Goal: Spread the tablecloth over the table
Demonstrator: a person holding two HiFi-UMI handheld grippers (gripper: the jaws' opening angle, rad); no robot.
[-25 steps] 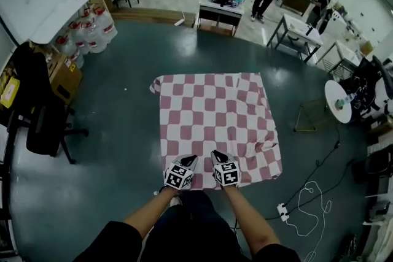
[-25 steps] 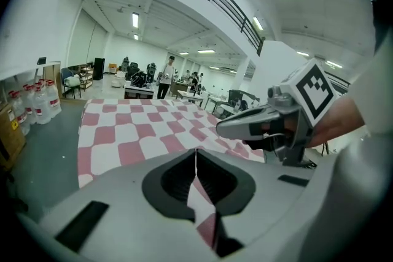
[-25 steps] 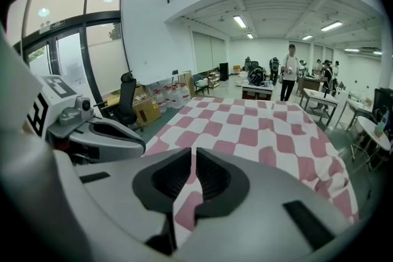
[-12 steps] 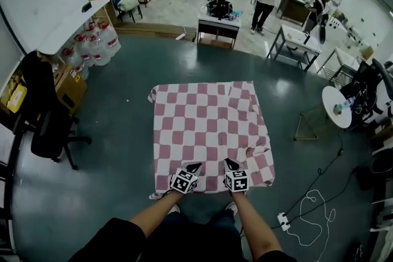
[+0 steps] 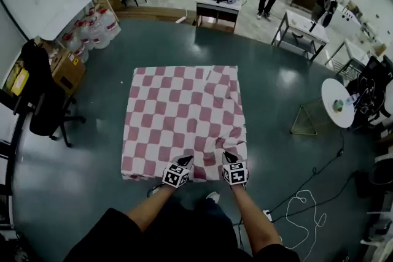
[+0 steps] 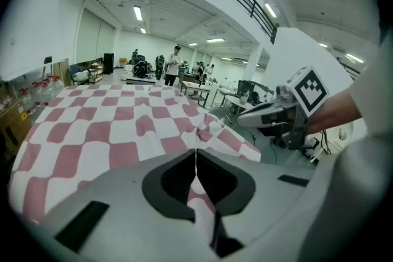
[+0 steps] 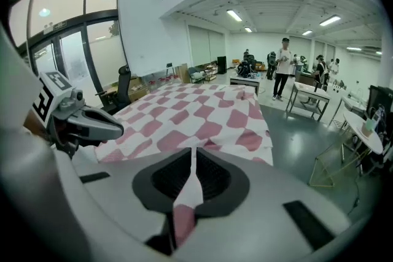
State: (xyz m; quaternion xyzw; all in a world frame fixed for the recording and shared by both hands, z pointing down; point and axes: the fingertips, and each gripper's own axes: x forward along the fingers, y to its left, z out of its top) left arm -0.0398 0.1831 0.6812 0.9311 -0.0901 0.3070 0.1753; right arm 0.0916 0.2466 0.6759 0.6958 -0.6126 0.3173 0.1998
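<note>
Since the earlier frame the red-and-white chequered tablecloth [image 5: 184,119] has been drawn toward the person. Its bunched right side now lies flatter, and the two tools stand slightly wider apart along the near hem.

Left of the cloth, a black office chair [image 5: 44,113] stands on the dark green floor [image 5: 92,150], with brown cardboard boxes [image 5: 66,69] and clear water bottles [image 5: 93,30] behind it.

The left tool [image 5: 184,161] is at the near edge, left of centre. In the left gripper view its jaws [image 6: 196,162] are closed tight on a pinched fold of the hem, and the cloth runs out flat beyond them.

The tablecloth lies spread across the middle of the scene and hides the surface beneath it completely. Its near edge is at the tools, its far edge is toward the room, and wrinkles remain near the right front corner.

The right tool [image 5: 228,158] grips the same hem, right of centre. In the right gripper view its jaws [image 7: 194,162] are nearly together, with a strip of cloth clamped between them.

To the right, well apart from the cloth, stands a small round white surface [image 5: 339,102]. A white cable [image 5: 301,208] lies looped on the floor.
</note>
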